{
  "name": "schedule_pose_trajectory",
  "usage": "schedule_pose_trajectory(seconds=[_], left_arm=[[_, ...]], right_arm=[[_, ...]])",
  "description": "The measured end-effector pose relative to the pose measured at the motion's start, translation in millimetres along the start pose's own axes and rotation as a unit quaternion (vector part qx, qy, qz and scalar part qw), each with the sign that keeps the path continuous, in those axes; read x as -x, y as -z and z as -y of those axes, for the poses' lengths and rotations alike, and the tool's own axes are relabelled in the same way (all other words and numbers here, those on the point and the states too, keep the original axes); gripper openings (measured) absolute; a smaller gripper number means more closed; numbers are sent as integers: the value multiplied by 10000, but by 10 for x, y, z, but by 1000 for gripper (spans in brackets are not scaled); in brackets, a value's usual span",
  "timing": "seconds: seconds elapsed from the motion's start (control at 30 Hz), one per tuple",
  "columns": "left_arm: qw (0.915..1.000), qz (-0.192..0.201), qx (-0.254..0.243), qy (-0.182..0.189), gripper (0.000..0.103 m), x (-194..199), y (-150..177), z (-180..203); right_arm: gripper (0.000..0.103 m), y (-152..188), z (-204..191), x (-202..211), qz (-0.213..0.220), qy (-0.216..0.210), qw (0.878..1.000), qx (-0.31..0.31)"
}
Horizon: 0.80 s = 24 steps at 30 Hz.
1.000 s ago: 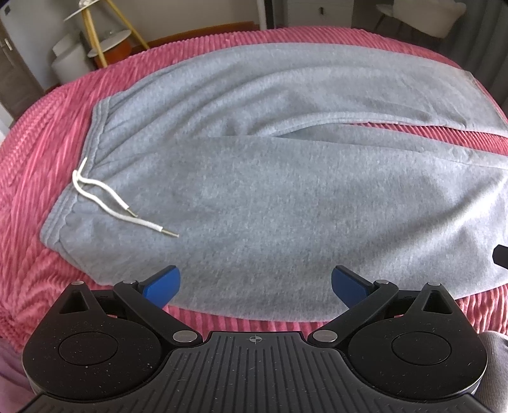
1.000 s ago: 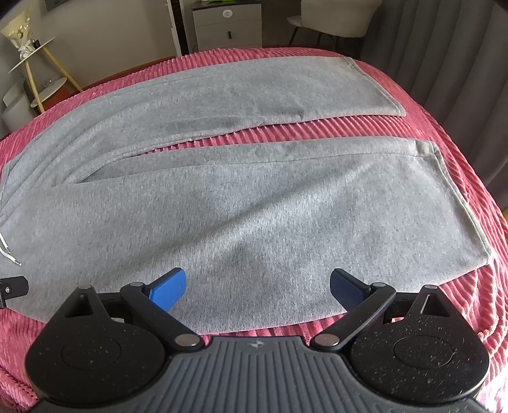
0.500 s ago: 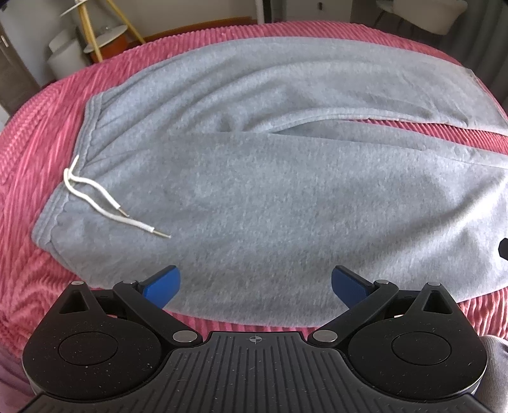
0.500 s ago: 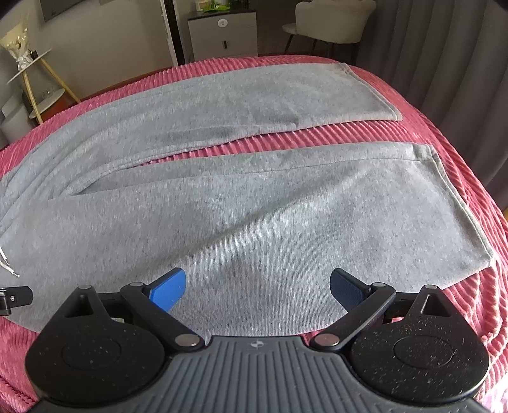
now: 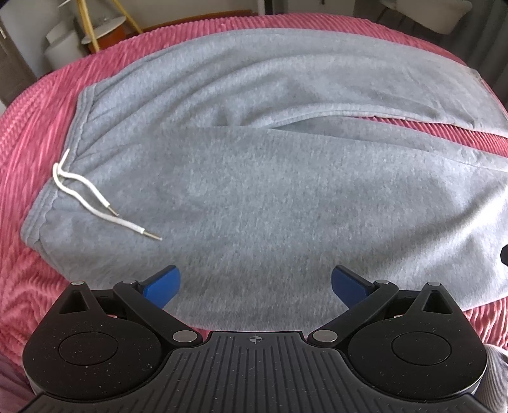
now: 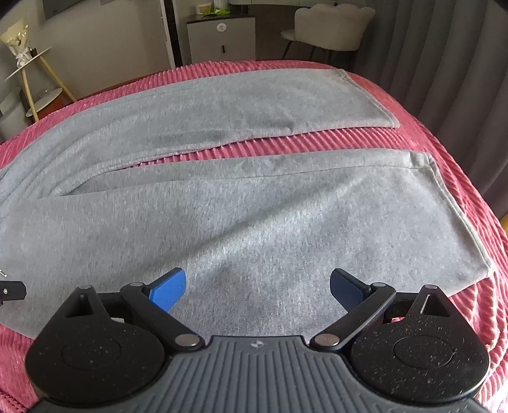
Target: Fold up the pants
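The grey pants (image 5: 254, 178) lie flat on a bed with a pink ribbed bedspread (image 5: 28, 133), and they fill most of both views. In the left wrist view the waistband (image 5: 68, 165) is at the left of the frame, and a white drawstring (image 5: 95, 198) runs from it toward the centre and rests on the grey cloth. The two legs go to the right. The upper leg crosses the top of the frame, the lower leg takes the middle, and a thin strip of pink shows between them at the right.

In the right wrist view the two leg ends are visible. The upper leg hem (image 6: 371, 98) is in the upper right of the frame and the lower leg hem (image 6: 457, 216) is at the right. A band of pink bedspread separates the legs there.

The left tool (image 5: 255, 281) is at the bottom centre of its frame, above the near edge of the pants. Its blue pads (image 5: 162, 284) stand wide apart and nothing is between them. The right tool (image 6: 257, 284) is also at the bottom centre of its frame, over the lower leg, with its blue pads (image 6: 168, 287) wide apart and holding nothing. Whether the pads touch the cloth, I cannot tell.

In the background of the right wrist view stand a small cabinet (image 6: 222, 38), a pale chair (image 6: 330, 25) and a grey curtain (image 6: 451, 63).
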<state>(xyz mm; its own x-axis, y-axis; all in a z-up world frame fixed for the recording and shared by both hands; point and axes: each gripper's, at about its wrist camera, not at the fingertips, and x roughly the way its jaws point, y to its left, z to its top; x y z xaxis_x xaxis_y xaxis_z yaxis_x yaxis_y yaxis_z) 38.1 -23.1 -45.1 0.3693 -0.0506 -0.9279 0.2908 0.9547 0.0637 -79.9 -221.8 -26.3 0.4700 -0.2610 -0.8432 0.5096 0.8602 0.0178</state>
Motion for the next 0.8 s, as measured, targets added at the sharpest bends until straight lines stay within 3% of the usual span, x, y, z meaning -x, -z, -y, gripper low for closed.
schedule_pose_trajectory(seconds=[0.2,0.3,0.37,0.47,0.57,0.67,0.8], left_arm=[[9999,48,159,15,103,-52,-92,-54],[9984,141,538,128,103,-62,-244,-148],[9947,326,936,267,103,-50,-386,-264],[9866,739,1448,158,103,-72,-529,-445],[9755,1111,1877,-299,103,-237,-565,-643],[9627,1397,2204,-710,103,-482,-538,-816],[9524,1628,2421,-884,103,-792,-543,-937]], right_arm=[[97,-30,-1,-42,181,-183,9996,-122],[97,-86,31,-24,639,-535,9964,-179],[97,-271,46,-121,513,-720,9960,-105],[97,-722,108,-236,707,-692,9948,-225],[97,-1340,212,-435,808,-688,9917,-722],[97,-1973,245,-775,775,-387,9899,-1120],[96,-2700,172,-1398,714,-94,9874,-1406]])
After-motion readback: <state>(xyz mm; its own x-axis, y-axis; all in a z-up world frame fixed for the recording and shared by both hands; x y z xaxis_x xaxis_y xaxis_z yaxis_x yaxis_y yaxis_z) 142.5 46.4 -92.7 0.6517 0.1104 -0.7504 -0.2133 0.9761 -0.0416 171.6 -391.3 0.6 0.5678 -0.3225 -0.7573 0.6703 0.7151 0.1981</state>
